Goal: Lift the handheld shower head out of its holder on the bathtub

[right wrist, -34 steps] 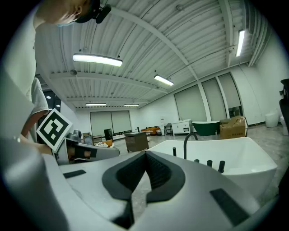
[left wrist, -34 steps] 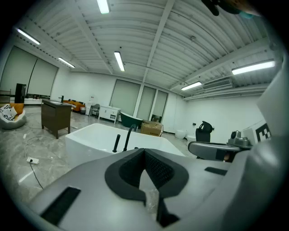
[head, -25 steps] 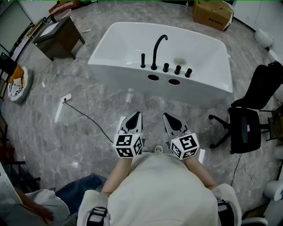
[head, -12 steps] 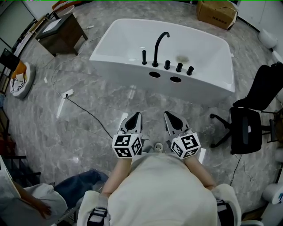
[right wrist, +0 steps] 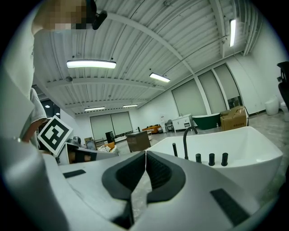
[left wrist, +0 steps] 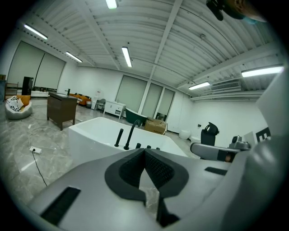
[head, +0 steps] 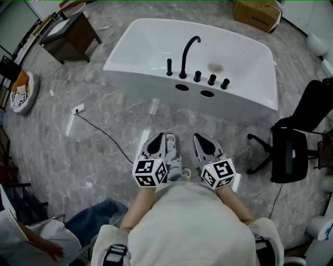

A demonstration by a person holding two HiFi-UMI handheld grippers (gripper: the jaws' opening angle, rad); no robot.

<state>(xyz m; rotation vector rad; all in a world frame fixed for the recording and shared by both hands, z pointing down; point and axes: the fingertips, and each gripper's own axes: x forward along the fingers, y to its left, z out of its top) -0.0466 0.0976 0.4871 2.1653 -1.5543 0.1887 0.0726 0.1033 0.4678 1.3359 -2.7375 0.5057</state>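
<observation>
Both still shut: L hand-held gripper, R hand-held gripper; shoe fwd.

I place everything off the white rectangular bathtub, which stands on the floor ahead of me. A row of fittings stands on its near rim. The black stick-shaped handheld shower head is at the left end, upright in its holder. The black curved metal spout is just right of it, then three black round knobs.

Beyond the tub's far left corner stands a dark wooden cabinet, and beyond its far right corner a brown cardboard box. A black office chair stands off the near right corner. A black cable lies on the floor off the near left corner.

My left gripper and right gripper sit side by side on the tub's near side, well apart from it.
</observation>
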